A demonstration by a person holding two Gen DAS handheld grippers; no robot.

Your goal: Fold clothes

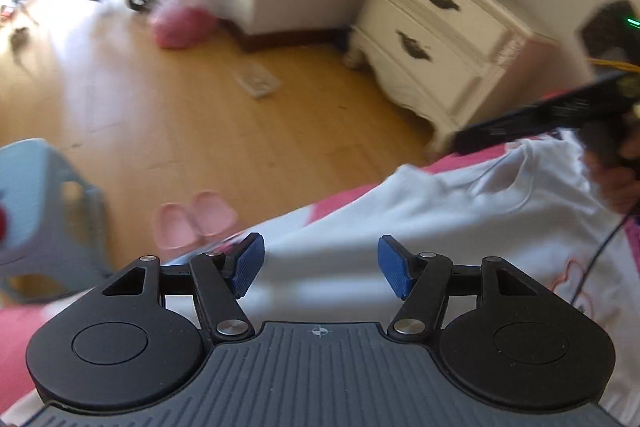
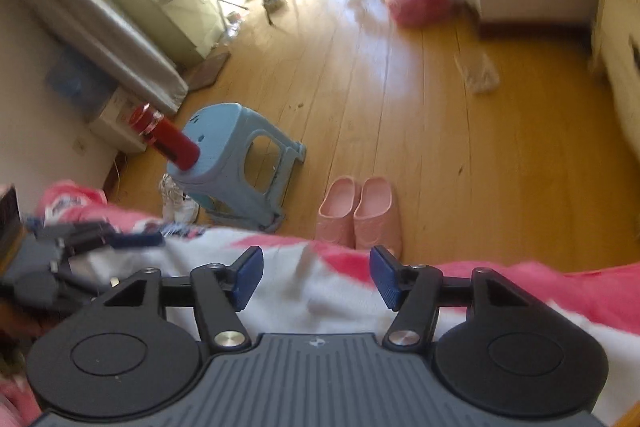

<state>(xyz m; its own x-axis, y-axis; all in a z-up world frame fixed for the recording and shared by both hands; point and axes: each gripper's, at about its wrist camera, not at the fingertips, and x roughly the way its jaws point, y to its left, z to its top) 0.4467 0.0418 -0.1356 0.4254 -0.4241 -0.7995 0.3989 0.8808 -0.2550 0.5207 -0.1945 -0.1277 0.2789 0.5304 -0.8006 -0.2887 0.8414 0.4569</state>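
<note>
- Left wrist view: the left gripper (image 1: 320,265) has black linkage arms and blue, finely ribbed pads (image 1: 247,263); its jaws stand wide apart with nothing between them.
- A white shirt (image 1: 440,211) of soft, smooth cloth lies spread on a pink-and-white bedcover (image 1: 340,203), its round neckline toward the right; the cloth lies below and ahead of the open jaws, and contact cannot be told.
- At the right edge, the right gripper (image 1: 540,115) shows as a blurred black bar above the shirt's collar end.
- Beyond the bed: glossy wooden plank floor (image 1: 200,99), a cream nightstand (image 1: 440,43) with curved legs and dark handles, pale pink slippers (image 1: 196,219), a light blue plastic stool (image 1: 40,195).
- Right wrist view: the right gripper (image 2: 316,277) has the same blue ribbed pads (image 2: 386,277), jaws wide apart and empty, over white and pink fabric at the bed's edge.
- The left gripper (image 2: 100,239) sits blurred at the left, low over the cloth.
- A red cylindrical bottle (image 2: 166,137) stands on the stool (image 2: 240,155), slippers (image 2: 358,213) beside it.
</note>
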